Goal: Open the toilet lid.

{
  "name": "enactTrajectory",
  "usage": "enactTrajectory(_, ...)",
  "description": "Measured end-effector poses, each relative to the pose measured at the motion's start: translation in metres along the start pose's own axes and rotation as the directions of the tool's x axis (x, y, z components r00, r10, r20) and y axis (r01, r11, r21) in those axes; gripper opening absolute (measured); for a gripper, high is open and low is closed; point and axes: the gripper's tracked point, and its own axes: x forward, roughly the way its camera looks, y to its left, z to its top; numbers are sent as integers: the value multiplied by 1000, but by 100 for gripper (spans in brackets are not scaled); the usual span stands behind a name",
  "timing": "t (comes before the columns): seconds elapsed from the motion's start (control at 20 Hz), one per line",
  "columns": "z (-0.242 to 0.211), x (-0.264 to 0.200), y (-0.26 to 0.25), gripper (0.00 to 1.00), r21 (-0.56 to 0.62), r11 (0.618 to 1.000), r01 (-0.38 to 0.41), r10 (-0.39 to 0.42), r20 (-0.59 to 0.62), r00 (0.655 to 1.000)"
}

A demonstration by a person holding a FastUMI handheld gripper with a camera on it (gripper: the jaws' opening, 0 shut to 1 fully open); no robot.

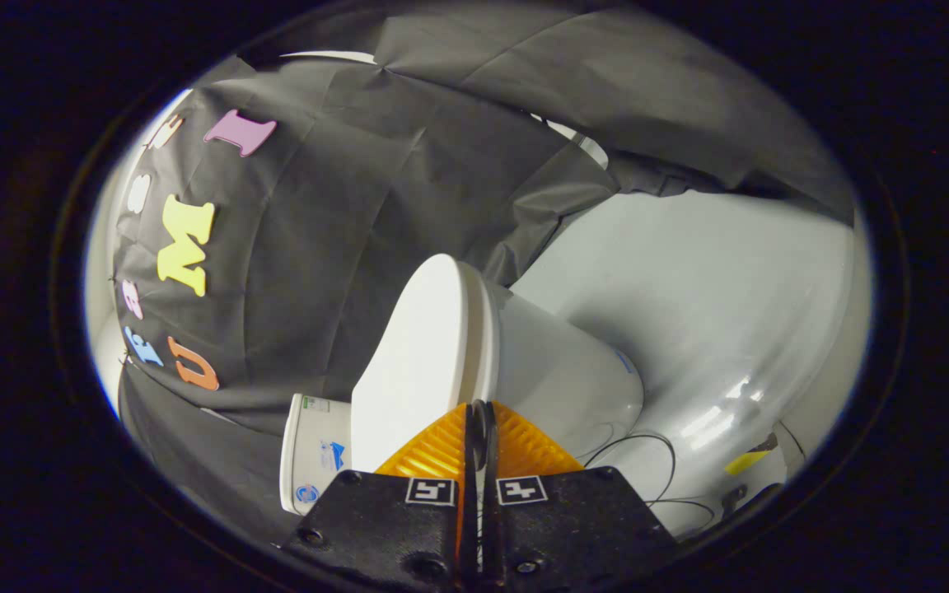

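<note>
A white toilet stands just ahead of my fingers, and the view is rolled so that it appears on its side. Its lid point(417, 354) lies down flat on the seat point(487, 338), with the bowl point(565, 379) beyond the seat and the tank point(310, 453) at the lid's hinge end. My gripper point(481, 408) is shut, its fingers pressed together with nothing between them. The tips sit right in front of the seam where the lid's rim meets the seat. Whether they touch the rim I cannot tell.
Glossy white floor point(705, 313) spreads beyond the bowl. Thin black cables point(647, 461) loop on it near the toilet's base, next to a strip of yellow tape point(745, 463). The black cloth wall point(343, 214) hangs behind the tank and lid.
</note>
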Motion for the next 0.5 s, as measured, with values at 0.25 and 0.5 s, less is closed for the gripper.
enactTrajectory(0.25, 1, -3, 8, 4, 17, 1000, 0, 0, 10, 1000)
enactTrajectory(0.5, 5, -13, 31, 4, -52, 998, 20, -18, 45, 999)
